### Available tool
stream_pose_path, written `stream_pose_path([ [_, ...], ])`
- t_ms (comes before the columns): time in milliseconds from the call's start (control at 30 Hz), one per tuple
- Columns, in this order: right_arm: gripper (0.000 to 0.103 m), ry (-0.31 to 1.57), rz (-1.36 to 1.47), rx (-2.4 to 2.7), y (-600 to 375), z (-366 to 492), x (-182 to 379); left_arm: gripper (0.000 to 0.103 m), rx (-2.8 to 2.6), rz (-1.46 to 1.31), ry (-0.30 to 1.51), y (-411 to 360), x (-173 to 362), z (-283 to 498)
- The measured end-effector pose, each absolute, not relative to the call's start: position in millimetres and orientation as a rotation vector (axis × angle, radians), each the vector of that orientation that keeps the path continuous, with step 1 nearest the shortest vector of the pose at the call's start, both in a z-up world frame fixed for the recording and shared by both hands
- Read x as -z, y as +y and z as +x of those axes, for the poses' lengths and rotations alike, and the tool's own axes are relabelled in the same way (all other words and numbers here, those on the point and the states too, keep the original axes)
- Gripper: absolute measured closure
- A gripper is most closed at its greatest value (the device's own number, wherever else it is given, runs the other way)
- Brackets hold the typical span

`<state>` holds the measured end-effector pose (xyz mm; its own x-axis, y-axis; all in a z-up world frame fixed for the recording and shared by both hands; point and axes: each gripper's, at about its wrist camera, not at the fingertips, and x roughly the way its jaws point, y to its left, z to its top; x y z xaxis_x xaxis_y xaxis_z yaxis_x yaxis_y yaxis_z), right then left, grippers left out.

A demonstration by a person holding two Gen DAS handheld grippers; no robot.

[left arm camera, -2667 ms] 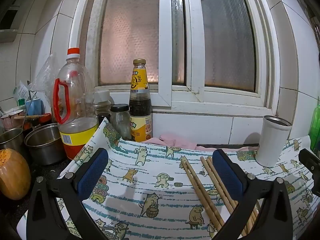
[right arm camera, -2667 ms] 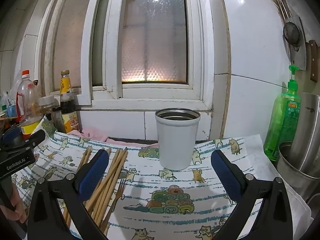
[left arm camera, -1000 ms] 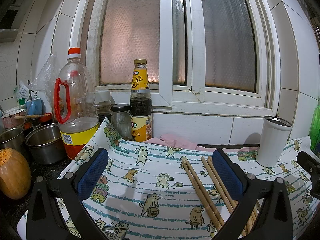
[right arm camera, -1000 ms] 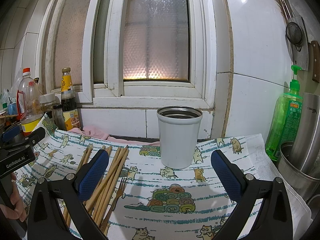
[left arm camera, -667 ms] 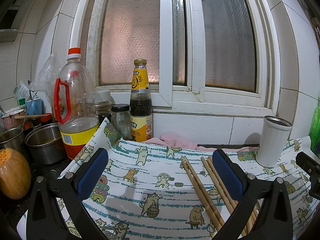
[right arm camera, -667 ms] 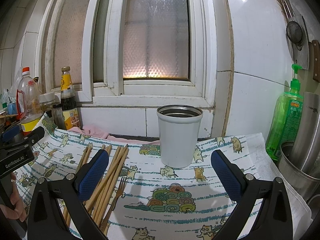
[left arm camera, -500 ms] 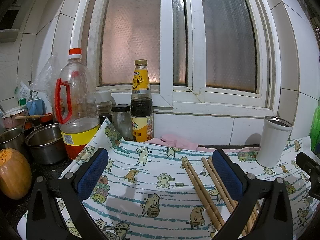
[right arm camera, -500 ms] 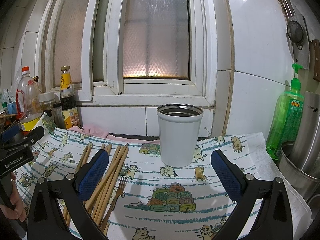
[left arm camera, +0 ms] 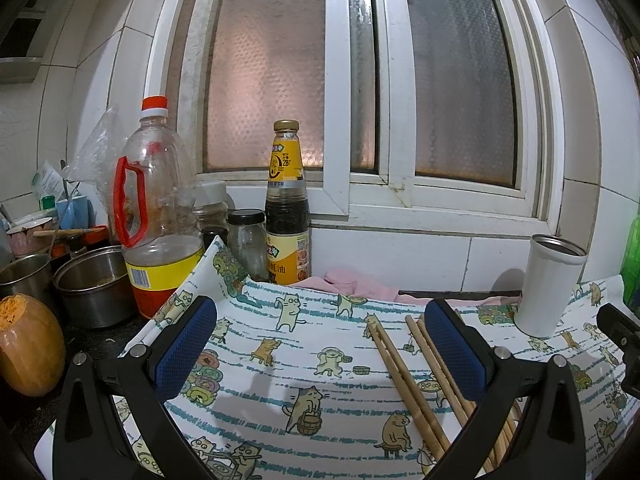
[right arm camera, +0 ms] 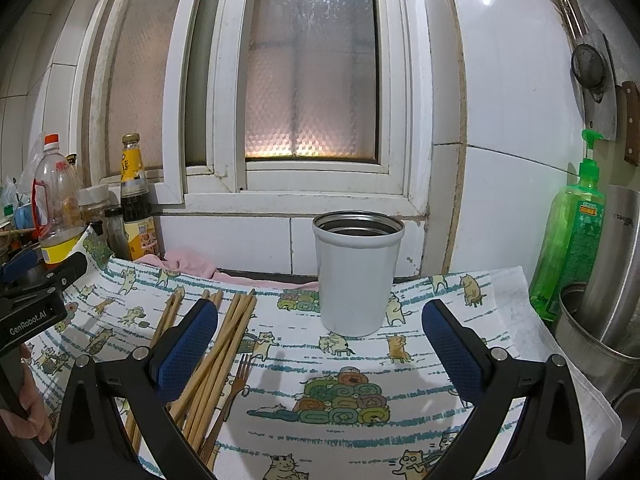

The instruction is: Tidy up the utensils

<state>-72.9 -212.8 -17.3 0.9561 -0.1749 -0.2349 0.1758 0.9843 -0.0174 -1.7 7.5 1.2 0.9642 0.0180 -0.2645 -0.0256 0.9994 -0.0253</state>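
My left gripper and my right gripper both hover with fingers spread wide and nothing between them, above the cat-print cloth. The wooden chopsticks lie in a loose bundle on the cloth with a small fork beside them, left of the upright white metal cup, well apart from it.

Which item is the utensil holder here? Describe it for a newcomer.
Start at the frosted window; below its sill lies a cat-print cloth. The holder is the white cup standing upright at the cloth's back edge, right of the chopsticks. It alone is white, cylindrical, open-topped, with a dark metal interior.
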Motion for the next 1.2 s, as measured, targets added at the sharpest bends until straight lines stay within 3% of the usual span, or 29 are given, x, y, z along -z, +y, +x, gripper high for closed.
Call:
stream_pose_path([
  [1200,0.0,0.242,-0.02,0.18,-210.1,-76.6,12.6,0.0,-0.011,-0.018,0.282,4.9,1.0,-2.6],
])
